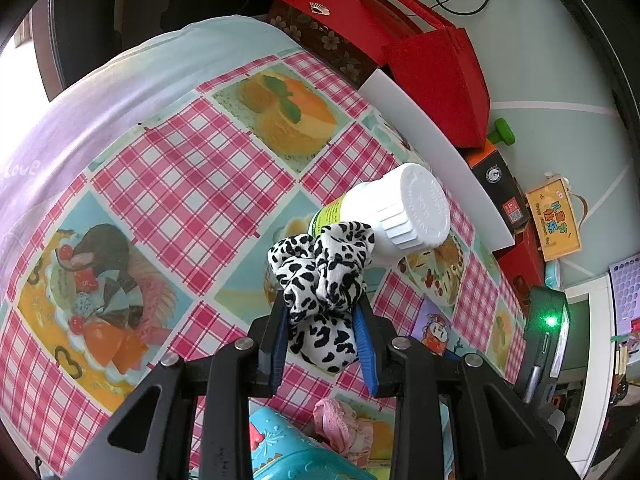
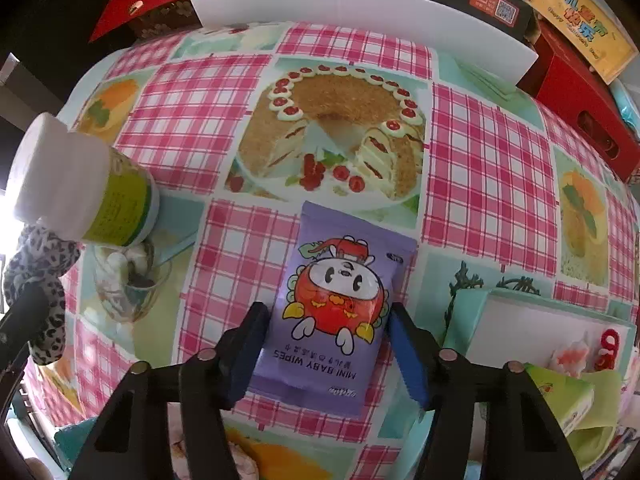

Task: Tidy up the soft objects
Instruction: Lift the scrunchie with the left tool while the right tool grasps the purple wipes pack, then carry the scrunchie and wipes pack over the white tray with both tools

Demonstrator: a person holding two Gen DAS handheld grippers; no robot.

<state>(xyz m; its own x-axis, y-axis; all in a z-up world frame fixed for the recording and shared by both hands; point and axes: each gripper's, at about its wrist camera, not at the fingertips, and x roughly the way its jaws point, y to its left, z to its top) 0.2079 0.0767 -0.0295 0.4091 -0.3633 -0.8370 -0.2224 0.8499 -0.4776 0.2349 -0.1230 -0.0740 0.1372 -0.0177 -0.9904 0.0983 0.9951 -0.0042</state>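
1. The left claw (image 1: pixel 322 330) is closed most of the way, its blue pads pinching a black-and-white spotted scrunchie (image 1: pixel 324 280), held up off the bench (image 1: pixel 180 184).
2. The scrunchie's top sits just in front of a white-capped bottle (image 1: pixel 394 212).
3. The right claw (image 2: pixel 328 344) is open about as wide as a purple pack of baby wipes (image 2: pixel 340 304); its pads flank the pack's sides, and I cannot tell whether they press it.
4. The pack lies flat on the bench near its front edge, just below the printed cake.
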